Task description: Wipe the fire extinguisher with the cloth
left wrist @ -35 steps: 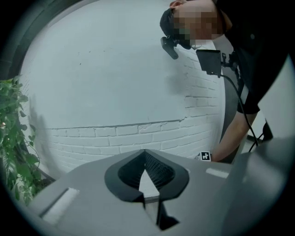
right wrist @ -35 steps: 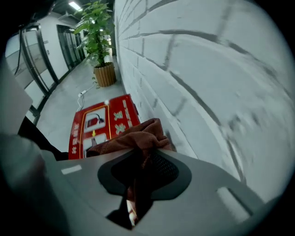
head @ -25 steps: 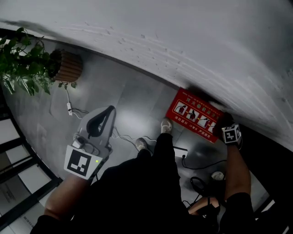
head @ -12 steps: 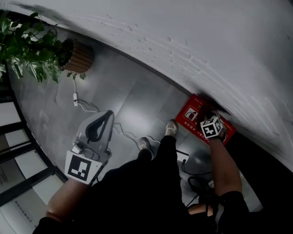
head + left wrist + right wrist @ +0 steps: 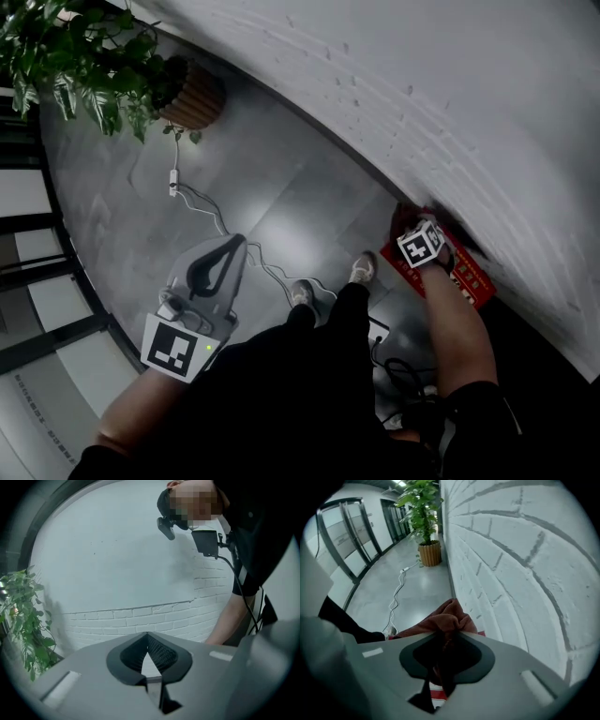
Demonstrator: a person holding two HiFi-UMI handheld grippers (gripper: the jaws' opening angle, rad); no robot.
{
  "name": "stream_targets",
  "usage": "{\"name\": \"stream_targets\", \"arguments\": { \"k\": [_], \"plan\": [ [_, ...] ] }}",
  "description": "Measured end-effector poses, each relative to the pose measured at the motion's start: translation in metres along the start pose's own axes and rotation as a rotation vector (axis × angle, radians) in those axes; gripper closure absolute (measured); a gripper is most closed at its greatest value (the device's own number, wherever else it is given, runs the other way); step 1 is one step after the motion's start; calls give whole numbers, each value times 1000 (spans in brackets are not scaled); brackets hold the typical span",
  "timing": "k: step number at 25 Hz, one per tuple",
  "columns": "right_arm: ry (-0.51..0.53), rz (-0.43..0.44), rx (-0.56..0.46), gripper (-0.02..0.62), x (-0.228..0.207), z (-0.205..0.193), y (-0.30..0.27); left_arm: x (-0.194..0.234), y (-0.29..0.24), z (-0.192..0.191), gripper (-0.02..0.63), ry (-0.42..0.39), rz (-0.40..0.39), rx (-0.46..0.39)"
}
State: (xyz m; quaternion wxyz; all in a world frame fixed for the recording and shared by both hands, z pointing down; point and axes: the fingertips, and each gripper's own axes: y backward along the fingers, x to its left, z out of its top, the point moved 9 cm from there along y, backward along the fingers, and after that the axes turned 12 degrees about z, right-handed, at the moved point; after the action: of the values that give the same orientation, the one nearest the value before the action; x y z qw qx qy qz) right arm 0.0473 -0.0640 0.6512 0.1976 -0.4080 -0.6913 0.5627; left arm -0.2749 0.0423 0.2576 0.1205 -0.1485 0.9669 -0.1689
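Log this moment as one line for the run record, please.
left tongs: shut, empty | right tongs: shut on cloth | beside brick wall

The floor [image 5: 281, 187] spreads before your shoes [image 5: 364, 269], and the brick wall [image 5: 450, 94] rises behind it from twelve round to three o'clock. At ten o'clock, well away, the potted plant [image 5: 84, 56] stands on the floor just beside the wall's foot. A cable [image 5: 202, 211] trails from near its pot toward your feet. Your left tongs [image 5: 225, 248] hang above the floor at about eleven o'clock, beside that cable. At two o'clock a placard [image 5: 464, 277] lies at the wall's foot. Your right tongs [image 5: 444, 641] sit over it, with the cloth [image 5: 445, 613] pinched between their jaws, close to the wall.
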Motion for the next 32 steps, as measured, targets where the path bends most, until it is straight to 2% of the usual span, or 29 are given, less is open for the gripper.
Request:
{"name": "stream_targets", "arguments": {
  "k": [2,6,12,16,20,24,27,32],
  "plan": [
    [19,-11,-3,523,12,-15,4,0,1,0,606,9,-6,-1],
    [-65,-46,-29,523,23,-63,21,-7,-7,5,606,11,-49,-20],
    [-291,-176,-10,523,12,-182,66,-35,-27,14,606,-13,-168,-52],
    [-436,-223,41,523,5,-250,94,-48,-43,14,606,8,-221,-45],
    [-533,-238,88,523,9,-296,109,-64,-56,21,606,12,-280,-63],
    [-637,-252,106,525,25,-323,111,-76,-64,19,606,10,-323,-59],
    [-536,-318,60,525,45,-309,111,-76,-69,12,606,21,-320,-43],
    [-282,-163,51,525,83,-236,67,-69,-66,7,606,41,-265,-33]
  ]
}}
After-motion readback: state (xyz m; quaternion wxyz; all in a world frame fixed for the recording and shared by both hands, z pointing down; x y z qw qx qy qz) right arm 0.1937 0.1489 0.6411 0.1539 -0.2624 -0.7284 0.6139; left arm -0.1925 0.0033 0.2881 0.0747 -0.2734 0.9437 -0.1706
